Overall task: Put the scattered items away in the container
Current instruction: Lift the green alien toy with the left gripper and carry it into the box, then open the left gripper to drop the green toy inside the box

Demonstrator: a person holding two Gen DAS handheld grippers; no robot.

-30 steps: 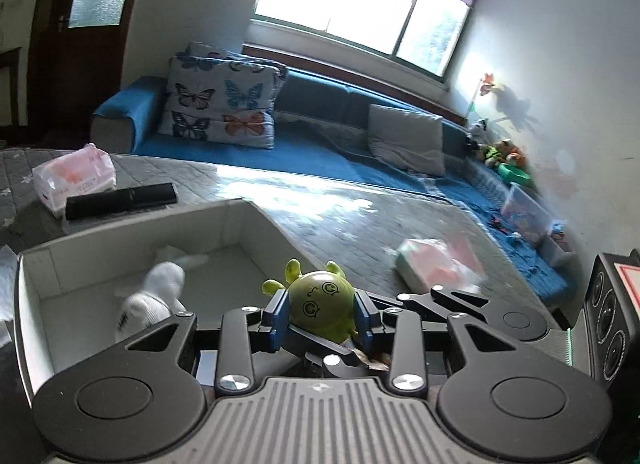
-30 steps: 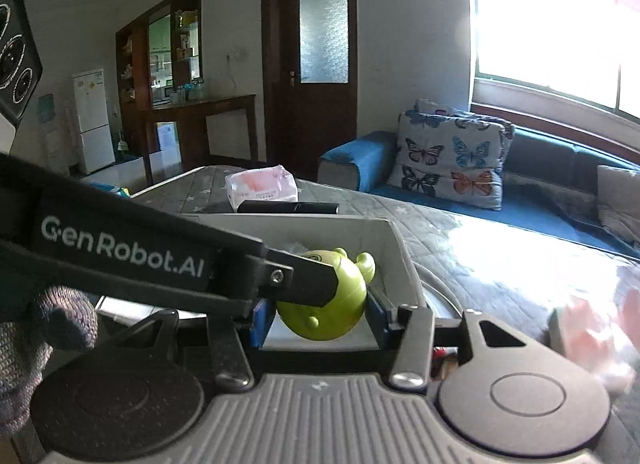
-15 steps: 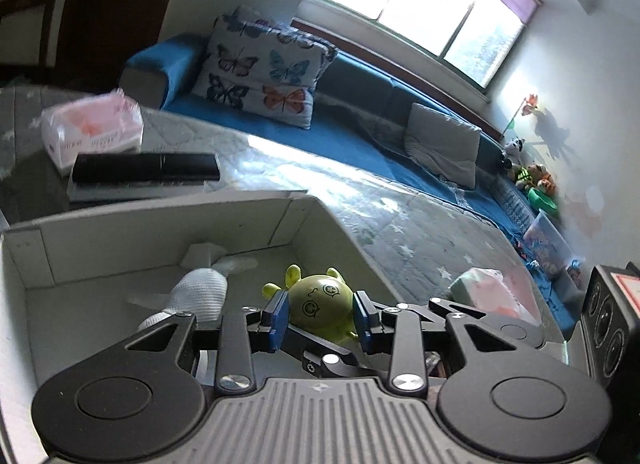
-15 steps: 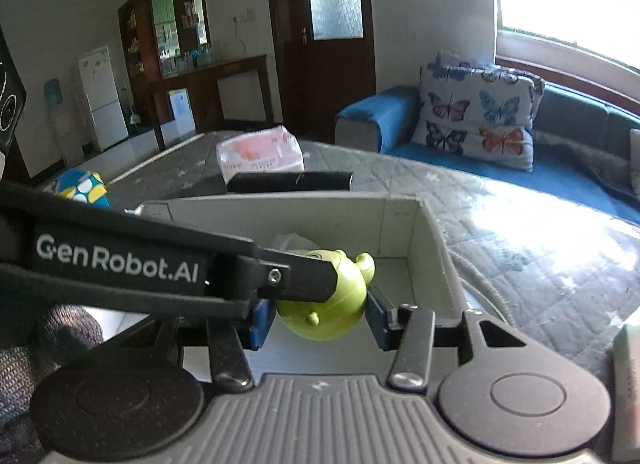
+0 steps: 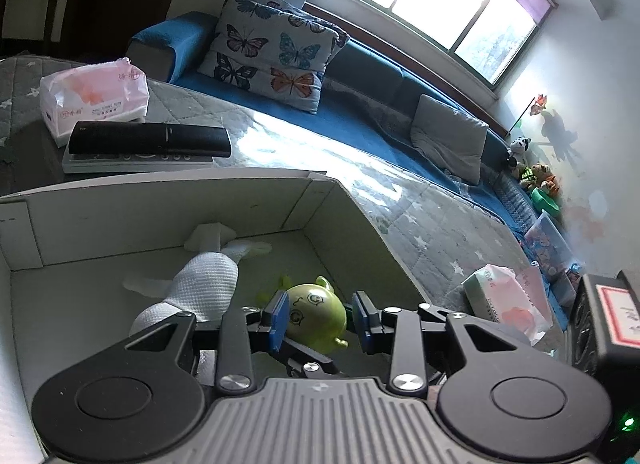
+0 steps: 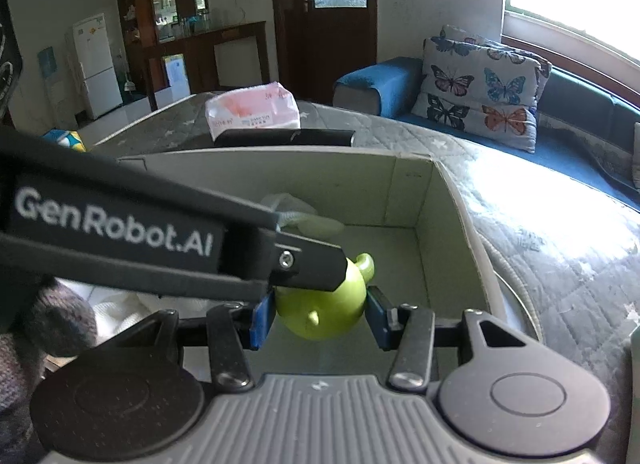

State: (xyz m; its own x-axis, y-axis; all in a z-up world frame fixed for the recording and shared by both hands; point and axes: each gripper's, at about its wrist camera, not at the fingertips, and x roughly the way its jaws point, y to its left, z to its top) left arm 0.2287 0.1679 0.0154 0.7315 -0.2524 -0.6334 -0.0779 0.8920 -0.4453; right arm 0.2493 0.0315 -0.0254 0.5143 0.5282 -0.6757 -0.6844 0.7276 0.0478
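The grey quilted table (image 5: 420, 223) fills the middle of both views, and the open white box (image 5: 352, 199) sits on it in the lower half. My right gripper (image 6: 320, 322) is clamped on the green toy (image 6: 324, 304), a blue pad on each flank, low inside the box near its right wall. My left gripper (image 5: 320, 318) has its fingers apart around the same toy, with a gap showing at the right pad; one of its fingers (image 6: 308, 264) crosses in from the left edge of the right view. A rolled white cloth (image 5: 204, 284) lies in the box, left of the toy.
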